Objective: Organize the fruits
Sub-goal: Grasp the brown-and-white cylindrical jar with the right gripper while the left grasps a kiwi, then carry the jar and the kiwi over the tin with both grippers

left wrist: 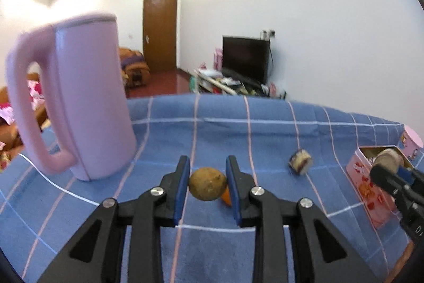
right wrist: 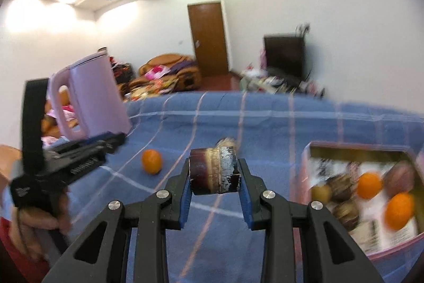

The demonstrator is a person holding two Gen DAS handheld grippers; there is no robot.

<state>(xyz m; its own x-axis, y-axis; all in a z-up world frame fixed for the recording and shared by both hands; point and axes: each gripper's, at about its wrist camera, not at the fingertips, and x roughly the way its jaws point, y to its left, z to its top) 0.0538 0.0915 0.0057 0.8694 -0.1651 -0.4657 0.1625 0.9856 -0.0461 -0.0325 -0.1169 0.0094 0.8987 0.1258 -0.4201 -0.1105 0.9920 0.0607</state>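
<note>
- Left gripper (left wrist: 207, 183): round brownish-yellow fruit (left wrist: 207, 183) is clamped between the blue pads, just over the blue checked cloth (left wrist: 265, 139).
- Small orange fruit (left wrist: 227, 196) is seen just behind it.
- Right gripper (right wrist: 214, 183): dark purple sugarcane chunk (right wrist: 214, 171) is gripped endwise.
- Pink rectangular tin (right wrist: 304, 171), holding several fruits, sits to the right.
- Pink plastic kettle (left wrist: 87, 102) stands far left.
</note>
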